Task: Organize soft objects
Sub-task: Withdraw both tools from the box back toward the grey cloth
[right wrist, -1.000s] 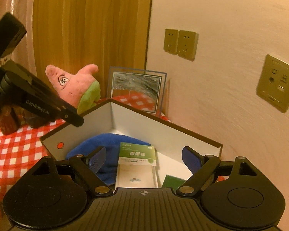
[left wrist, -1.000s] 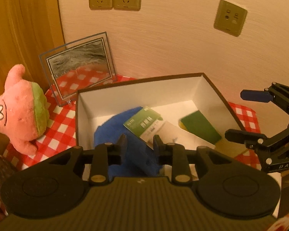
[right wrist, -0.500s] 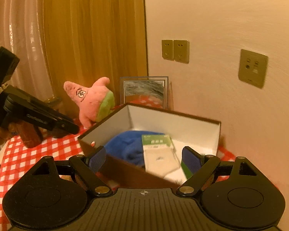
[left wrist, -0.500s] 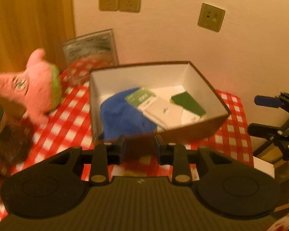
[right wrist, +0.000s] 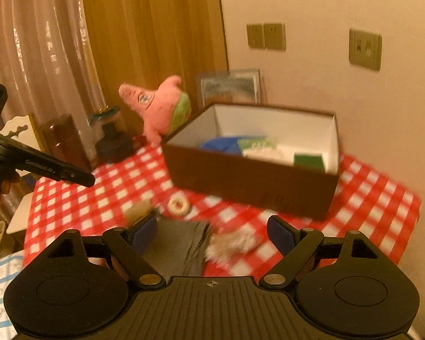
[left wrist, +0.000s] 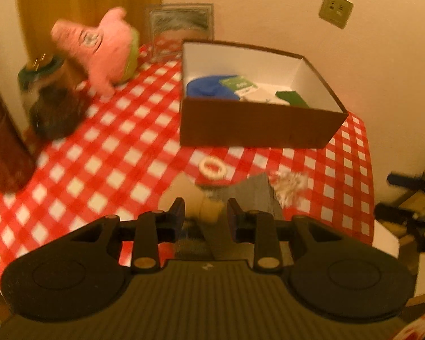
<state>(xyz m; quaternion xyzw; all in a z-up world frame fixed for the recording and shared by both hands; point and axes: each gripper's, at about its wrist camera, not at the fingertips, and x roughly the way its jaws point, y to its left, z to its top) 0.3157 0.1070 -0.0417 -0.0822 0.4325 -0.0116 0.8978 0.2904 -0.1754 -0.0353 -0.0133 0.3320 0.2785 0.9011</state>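
Both hand-held grippers hang released over the worktop (left wrist: 104, 153): the left hand-held gripper (left wrist: 205, 215) narrow and holding nothing, the right hand-held gripper (right wrist: 212, 231) wide. Below lie a grey cloth (right wrist: 178, 243) and what looks like a fluffy white toy (right wrist: 235, 243), in front of the box (right wrist: 249, 181).

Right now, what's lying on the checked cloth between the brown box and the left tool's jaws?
A small pale ring lies there, apart from the brown box; the left wrist view shows it.

Only 1 marking comes near to legible: pale lettering along the black finger of the left gripper (right wrist: 46, 167), at the left edge of the right wrist view, reading roughly "GenRobot.AI". Print on the green-and-white packet (right wrist: 257, 144) inside the box (right wrist: 249, 181) is too blurred to read.
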